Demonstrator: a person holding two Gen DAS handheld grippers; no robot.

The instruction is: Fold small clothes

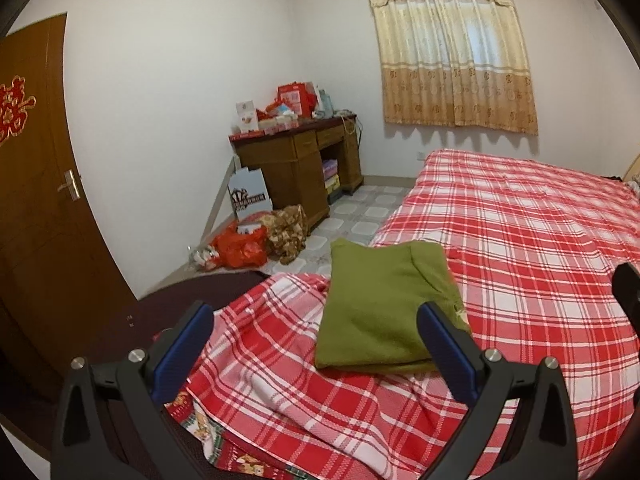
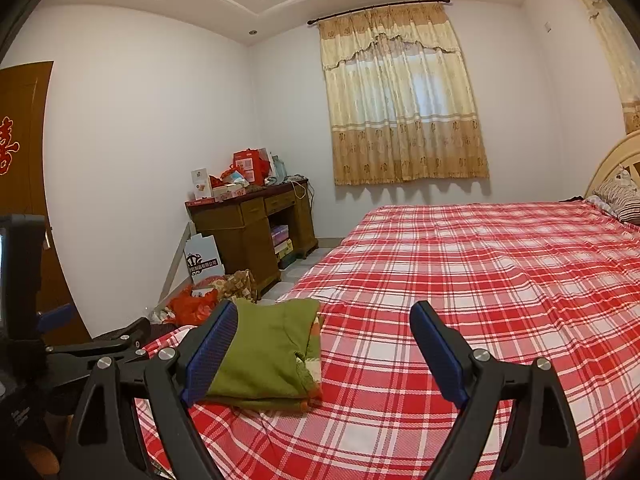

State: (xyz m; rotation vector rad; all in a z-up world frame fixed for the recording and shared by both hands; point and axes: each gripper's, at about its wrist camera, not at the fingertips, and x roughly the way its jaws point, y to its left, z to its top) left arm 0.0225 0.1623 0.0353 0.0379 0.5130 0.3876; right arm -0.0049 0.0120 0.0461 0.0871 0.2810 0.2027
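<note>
Bed [image 2: 480, 280], red plaid sheet, fills the right of both views. Green garment [image 1: 384, 308], folded into a compact stack, lies at the bed's near left corner. Left gripper [image 1: 316, 344] and right gripper [image 2: 324, 344] hover spread wide, empty. Risk: stack near the edge; a nudge could topple it.

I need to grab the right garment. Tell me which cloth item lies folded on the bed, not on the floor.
The green garment, folded flat on the red plaid bedspread near its corner. The brown patterned cloth lies crumpled on the floor by the desk.
</note>
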